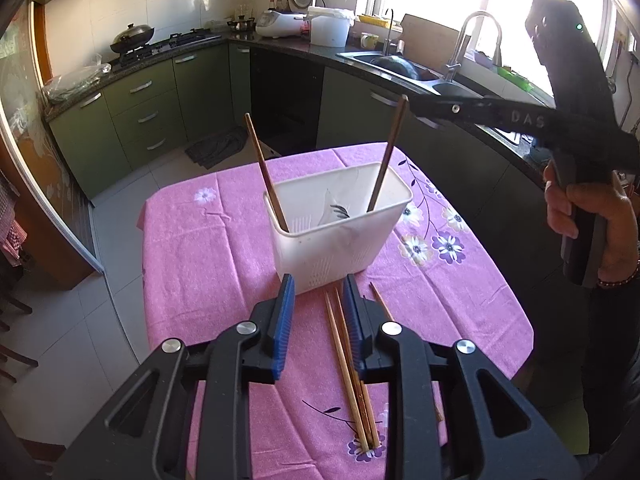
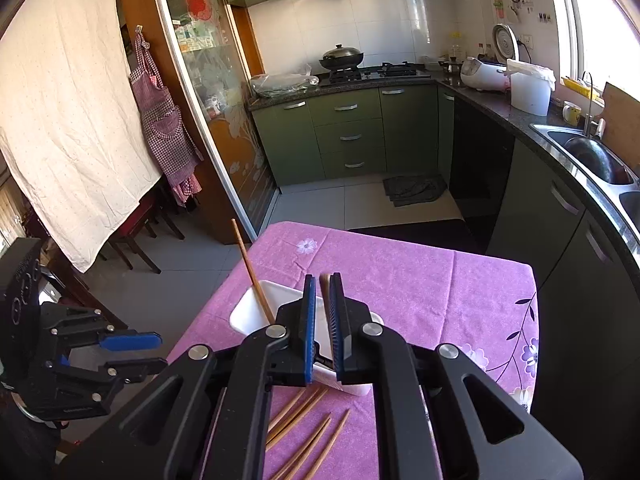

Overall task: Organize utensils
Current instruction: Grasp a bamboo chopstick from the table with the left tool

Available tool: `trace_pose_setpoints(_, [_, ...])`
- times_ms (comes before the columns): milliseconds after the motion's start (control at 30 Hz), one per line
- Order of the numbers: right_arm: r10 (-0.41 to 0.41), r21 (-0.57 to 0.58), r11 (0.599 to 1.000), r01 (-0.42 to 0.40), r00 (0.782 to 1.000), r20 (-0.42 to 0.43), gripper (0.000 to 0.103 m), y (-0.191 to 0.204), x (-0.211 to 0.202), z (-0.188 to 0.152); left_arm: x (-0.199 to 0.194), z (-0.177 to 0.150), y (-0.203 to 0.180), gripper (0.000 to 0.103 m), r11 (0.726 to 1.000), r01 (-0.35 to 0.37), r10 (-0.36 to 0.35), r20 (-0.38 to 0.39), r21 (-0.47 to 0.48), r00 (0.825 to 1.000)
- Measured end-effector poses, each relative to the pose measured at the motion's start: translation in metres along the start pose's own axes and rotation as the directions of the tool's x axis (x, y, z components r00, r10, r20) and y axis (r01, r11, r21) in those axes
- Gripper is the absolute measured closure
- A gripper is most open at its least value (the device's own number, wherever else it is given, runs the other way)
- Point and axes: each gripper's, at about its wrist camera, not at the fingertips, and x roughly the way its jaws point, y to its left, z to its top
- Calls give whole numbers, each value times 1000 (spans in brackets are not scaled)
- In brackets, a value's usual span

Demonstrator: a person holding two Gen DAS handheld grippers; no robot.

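A white slotted basket [image 1: 340, 232] [image 2: 245, 314] stands on the pink flowered tablecloth [image 1: 208, 264]. One wooden chopstick [image 1: 265, 172] [image 2: 250, 270] leans in its left end. My right gripper [image 1: 414, 105] [image 2: 322, 300], held by a hand [image 1: 580, 216], is shut on the top of a second chopstick [image 1: 386, 160] [image 2: 325, 286] whose lower end is inside the basket's right end. My left gripper [image 1: 319, 282] [image 2: 148, 354] hovers just in front of the basket, open, with nothing between its blue pads [image 1: 284, 320]. Several loose chopsticks [image 1: 346, 364] [image 2: 304, 420] lie on the cloth below it.
The table is small, and its edges [image 1: 146, 280] drop to a tiled floor. Green cabinets [image 1: 136, 120] and a dark counter with a sink [image 1: 400, 66] run behind and to the right. A dark mat [image 2: 414, 190] lies on the floor. Chairs [image 2: 132, 240] stand at the left.
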Motion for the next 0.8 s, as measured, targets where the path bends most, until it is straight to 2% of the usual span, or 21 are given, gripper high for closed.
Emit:
trace_pose_setpoints(133, [5,-27,1000,-4,999,42,88,10,-31,-13,25,-15,-4,73,1000,6,-7,-61,-12,998])
trace_pose_setpoints(233, [-8,-50,999,9,999,33,88,13,-50,-36,55,-29,-7,73,1000,9,-13,-135,-29,991])
trace_pose_setpoints(433, [-47,-43,998,41,990,-130,88,-2,-33,-112,126,-53,-7,73,998,-5,-16,-296,-70,955])
trace_pose_setpoints(500, [-52,-22,999,49,981,-189,88,-13,-18,-136,142,-58,-8,79,997,-7,-20,-332,-82,943])
trace_pose_setpoints(633, [-52,19,998,59,963,-264,88,-36,1,-171,163,-60,-13,80,997,-24,-7,-371,-78,929])
trace_pose_setpoints(800, [-47,41,997,63,950,-310,88,-52,15,-188,176,-59,-21,83,997,-65,41,-393,-48,919])
